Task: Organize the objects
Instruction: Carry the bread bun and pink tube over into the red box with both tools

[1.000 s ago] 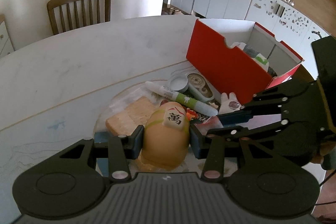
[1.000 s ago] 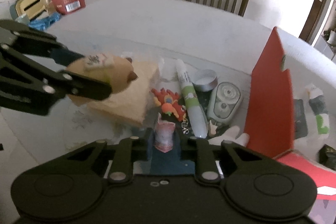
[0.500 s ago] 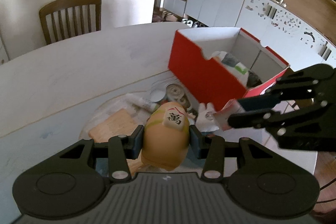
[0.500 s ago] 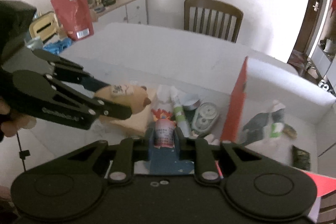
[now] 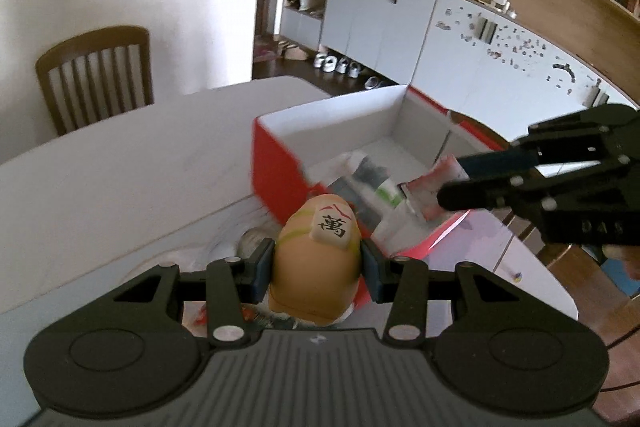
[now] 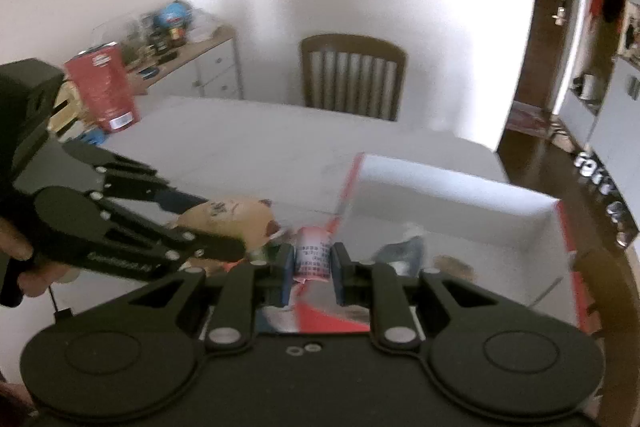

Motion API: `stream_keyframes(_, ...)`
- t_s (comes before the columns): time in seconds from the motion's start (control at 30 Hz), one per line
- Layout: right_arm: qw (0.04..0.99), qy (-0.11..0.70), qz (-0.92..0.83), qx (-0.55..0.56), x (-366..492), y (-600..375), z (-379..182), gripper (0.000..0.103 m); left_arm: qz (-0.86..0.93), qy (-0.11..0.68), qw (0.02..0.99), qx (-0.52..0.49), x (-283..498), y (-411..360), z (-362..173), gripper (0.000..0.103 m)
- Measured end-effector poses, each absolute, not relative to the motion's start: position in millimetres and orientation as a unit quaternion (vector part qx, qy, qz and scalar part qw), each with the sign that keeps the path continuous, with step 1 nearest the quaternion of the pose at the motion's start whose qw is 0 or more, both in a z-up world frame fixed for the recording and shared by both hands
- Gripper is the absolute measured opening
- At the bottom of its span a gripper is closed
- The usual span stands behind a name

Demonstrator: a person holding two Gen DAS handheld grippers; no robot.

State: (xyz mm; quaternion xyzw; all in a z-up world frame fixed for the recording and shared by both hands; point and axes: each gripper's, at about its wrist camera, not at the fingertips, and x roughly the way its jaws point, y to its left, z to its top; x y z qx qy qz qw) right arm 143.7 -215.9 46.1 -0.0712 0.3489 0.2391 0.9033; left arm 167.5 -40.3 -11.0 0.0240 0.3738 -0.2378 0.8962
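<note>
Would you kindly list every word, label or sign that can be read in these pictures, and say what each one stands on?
"萬" on the white tile atop the tan egg-shaped toy in the left gripper.
"DAS", faint, on the right gripper body.
Red print on the small packet: blurred.
White lettering on the left gripper's side: unreadable.
Label on the red bag: too small.

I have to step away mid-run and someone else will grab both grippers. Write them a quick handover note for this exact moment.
Left gripper: shut on the tan egg-shaped figurine, in the air just short of the red box.
Right gripper: shut on a small pink-and-white packet, at the box's near edge.
Done: several blurred items already lie in the box.
Left: drop both held items into the box, then collect what remains on the white table; a round metal tin shows beside the figurine.
</note>
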Motion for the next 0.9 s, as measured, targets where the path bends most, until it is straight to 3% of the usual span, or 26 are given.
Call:
stream_keyframes(0.43,0.913,0.365,0.174,-0.060,194.8,-299.1,30.2,0.019,-0.267,0.392,0.878,0.058,212.4,-141.9,-13.0,0.044)
stream_keyframes(0.9,0.895,0.423,0.134,-0.039,238.1,-337.7,-35.6,0.019,-0.240,0.456,0.852,0.088,264.7,-219.9,-54.2,0.044)
